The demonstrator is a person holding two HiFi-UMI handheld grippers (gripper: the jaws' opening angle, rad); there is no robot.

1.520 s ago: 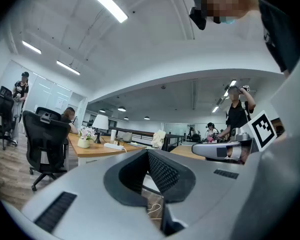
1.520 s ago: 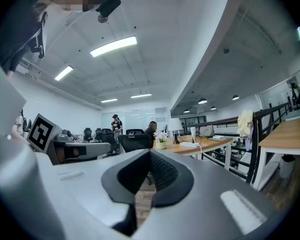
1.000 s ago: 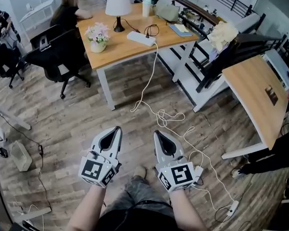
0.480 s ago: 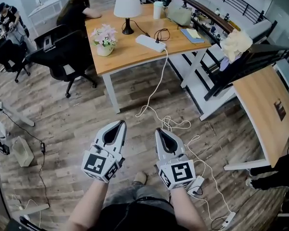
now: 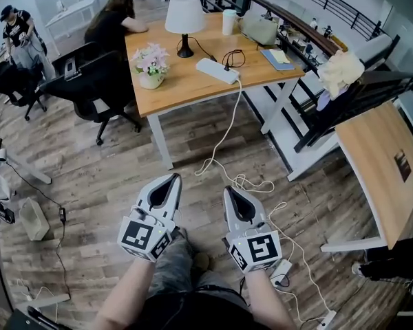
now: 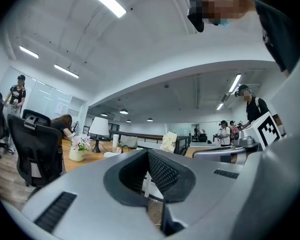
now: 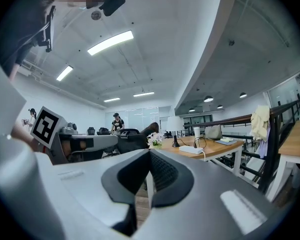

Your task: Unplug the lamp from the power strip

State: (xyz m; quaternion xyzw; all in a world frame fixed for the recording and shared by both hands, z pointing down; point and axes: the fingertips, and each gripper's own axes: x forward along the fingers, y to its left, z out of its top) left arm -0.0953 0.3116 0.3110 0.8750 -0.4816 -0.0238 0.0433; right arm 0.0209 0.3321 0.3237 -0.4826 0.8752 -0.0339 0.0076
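Left gripper [image 5: 174,178]: jaws together, nothing between them, held low over the floor, well apart from the strip.
Right gripper [image 5: 228,190]: jaws together, empty, just beside the left one.
Strip [image 5: 217,71]: white, lay on the wooden surface [image 5: 193,91].
Lamp [image 5: 184,18]: stood upright behind the strip.
Cable [image 5: 224,126]: white, hung from the strip to the floor.
Flowers [image 5: 151,64]: left of the strip.

On desk [image 5: 186,88], lamp [image 5: 184,16] at back, power strip [image 5: 217,70] before it; flowers [image 5: 150,64] left — cable [image 5: 250,182] down to floor [image 5: 89,177]
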